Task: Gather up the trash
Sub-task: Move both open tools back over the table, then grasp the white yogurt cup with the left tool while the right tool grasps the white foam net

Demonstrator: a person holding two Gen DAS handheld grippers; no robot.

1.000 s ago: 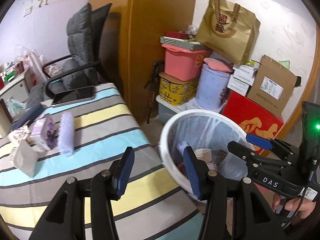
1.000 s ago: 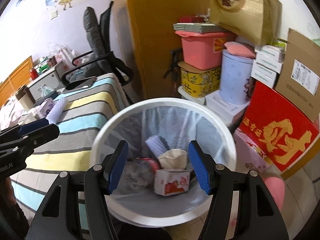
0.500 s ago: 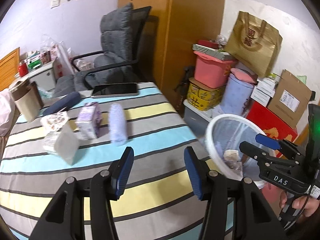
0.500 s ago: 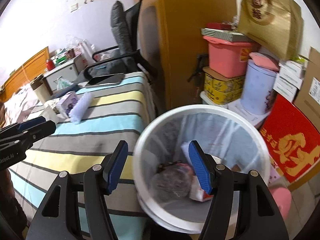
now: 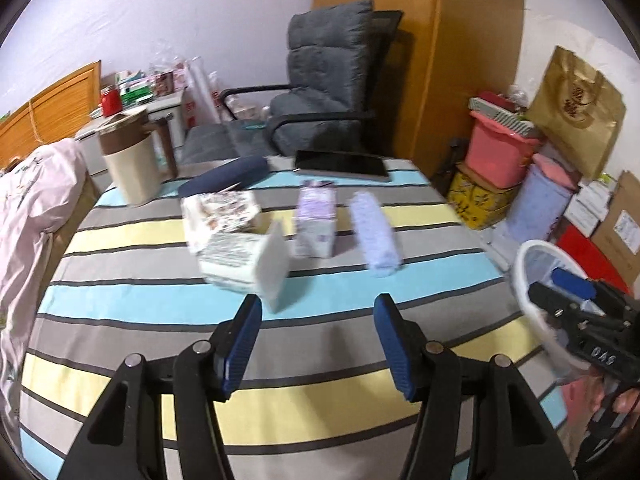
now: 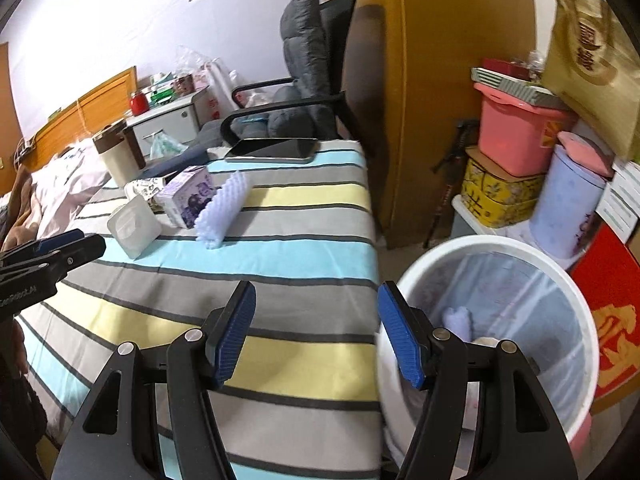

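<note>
On the striped table (image 5: 360, 376) lie a white packet (image 5: 248, 258), a patterned tissue pack (image 5: 222, 210), a purple carton (image 5: 316, 218) and a lilac bumpy roll (image 5: 374, 234); the roll (image 6: 222, 210) and carton (image 6: 188, 196) also show in the right wrist view. My left gripper (image 5: 316, 344) is open and empty over the table's near part. My right gripper (image 6: 316, 332) is open and empty at the table's right edge, beside the white trash bin (image 6: 568, 280), which holds trash.
A tablet (image 5: 342, 164), a dark blue case (image 5: 224, 178) and a beige jug (image 5: 132, 164) stand at the table's far side. A grey chair (image 5: 320, 92) is behind. Stacked boxes and a pink tub (image 6: 516, 136) stand by the wall at right.
Both grippers have swung left, away from the bin and toward the table. The items on the table now sit centred before my left gripper. Both stay open.
</note>
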